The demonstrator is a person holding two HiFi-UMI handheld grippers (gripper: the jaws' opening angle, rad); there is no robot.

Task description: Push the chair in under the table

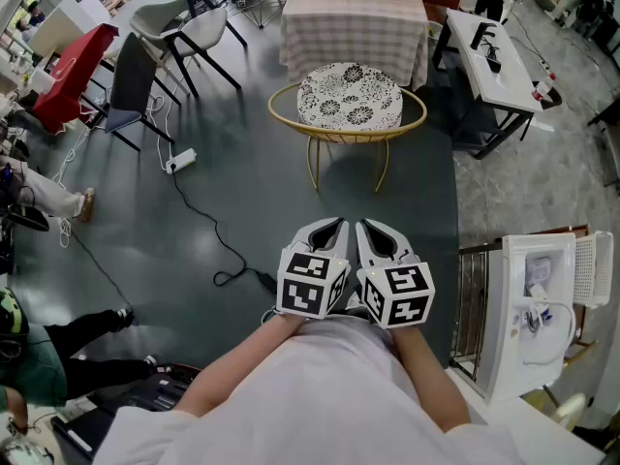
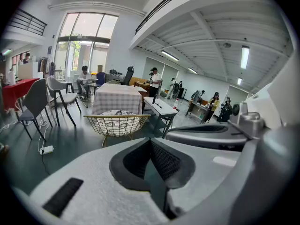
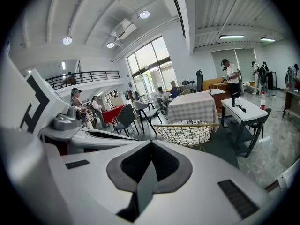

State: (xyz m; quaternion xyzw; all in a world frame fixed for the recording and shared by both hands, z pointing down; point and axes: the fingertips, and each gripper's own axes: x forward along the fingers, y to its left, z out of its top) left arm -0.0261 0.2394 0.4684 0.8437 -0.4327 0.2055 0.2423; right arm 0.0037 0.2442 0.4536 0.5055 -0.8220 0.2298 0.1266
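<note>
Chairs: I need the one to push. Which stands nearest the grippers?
The gold wire chair with the patterned cushion, straight ahead of the left gripper and right gripper. The grey chair and dark chair stand far off to the left.

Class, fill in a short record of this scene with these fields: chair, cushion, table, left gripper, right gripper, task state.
chair: gold wire-frame chair, on the dark floor in front of the table, seat in full view
cushion: black-and-white patterned cushion, lying on the chair's seat
table: table under a pale checked cloth, just beyond the chair
left gripper: jaws together, nothing between them, apart from the chair
right gripper: jaws together, empty, beside the left gripper
task state: chair not yet pushed in; neither gripper touches it
</note>
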